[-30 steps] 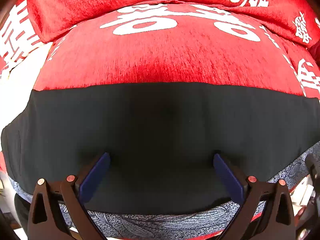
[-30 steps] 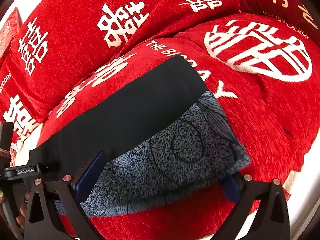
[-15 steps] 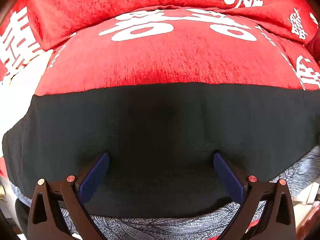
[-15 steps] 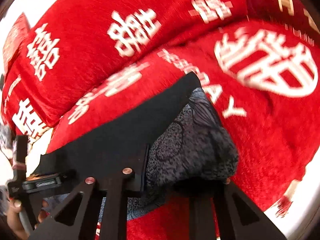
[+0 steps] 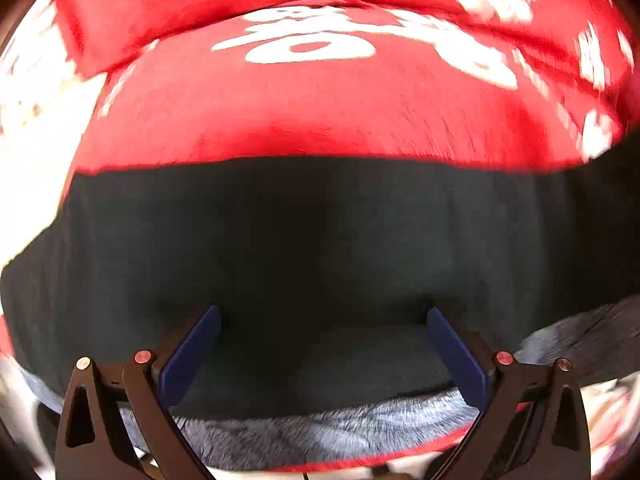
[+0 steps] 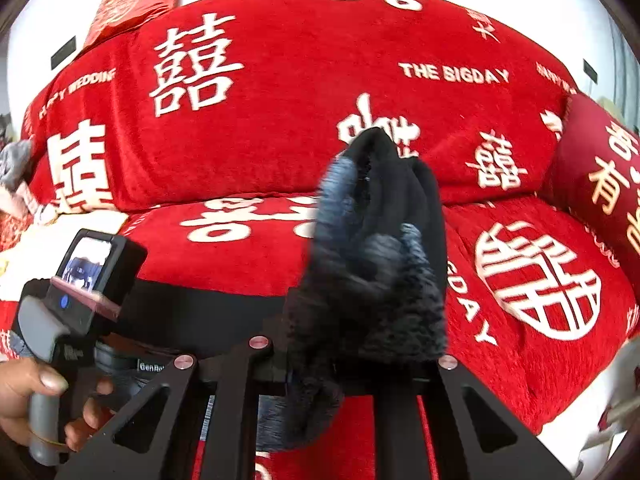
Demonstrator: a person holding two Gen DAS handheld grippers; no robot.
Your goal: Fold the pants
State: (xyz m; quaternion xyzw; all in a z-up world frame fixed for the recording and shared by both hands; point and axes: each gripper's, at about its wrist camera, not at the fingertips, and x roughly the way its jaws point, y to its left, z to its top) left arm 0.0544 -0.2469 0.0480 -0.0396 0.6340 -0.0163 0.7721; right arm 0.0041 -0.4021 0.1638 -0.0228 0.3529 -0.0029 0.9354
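Right tool [image 6: 344, 364], open a second ago, is now clamped on the pants [image 6: 376, 248] end, lifted toward 12 o'clock; fold begun. Left tool [image 5: 323, 354] gapes wide, empty, over pants on the sofa [image 6: 280, 60].

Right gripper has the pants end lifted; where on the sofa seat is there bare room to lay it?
Bare red seat cushion right of the lifted pants, up to the side pillow. Left is crowded: left gripper on the spread black fabric.

One pair of pants [image 6: 376, 256], black with blue-grey print. Two hand-held grippers: left [image 5: 324, 354], right [image 6: 352, 364]. One red sofa [image 6: 280, 80], one red cushion [image 6: 600, 168] right of the right hand-held gripper.
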